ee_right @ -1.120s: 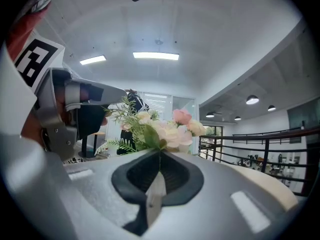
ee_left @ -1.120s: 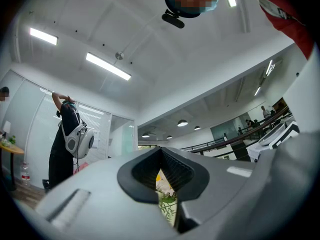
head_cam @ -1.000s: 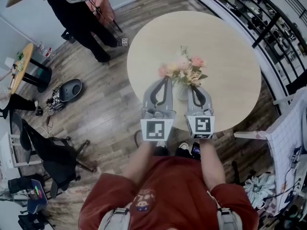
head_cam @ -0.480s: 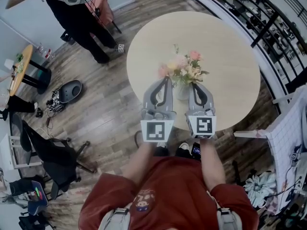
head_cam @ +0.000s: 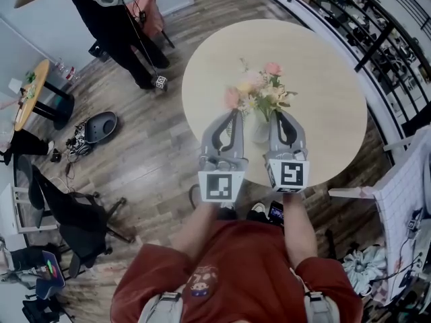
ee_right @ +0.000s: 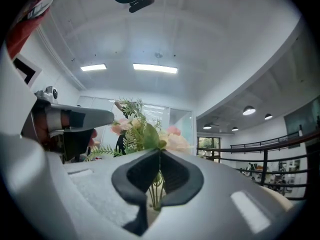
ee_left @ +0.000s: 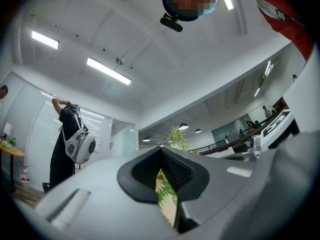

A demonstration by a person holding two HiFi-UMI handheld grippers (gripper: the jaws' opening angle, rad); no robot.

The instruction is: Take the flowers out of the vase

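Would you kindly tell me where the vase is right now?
In the head view the vase stands on the round table, near its front edge, between the left gripper and the right gripper, beneath the flowers.

Smooth matt pale wood-look on the round tabletop [head_cam: 323,73]. Streaky grey-brown wooden planks on the floor [head_cam: 155,147] at nine o'clock. Matt grey plastic on left gripper [head_cam: 235,112] and right gripper [head_cam: 277,113], ribbed black pads [ee_right: 173,174] inside. Matt, soft-looking petals on the pink and cream flowers [head_cam: 259,93]. Red cloth shirt [head_cam: 242,261] at six.
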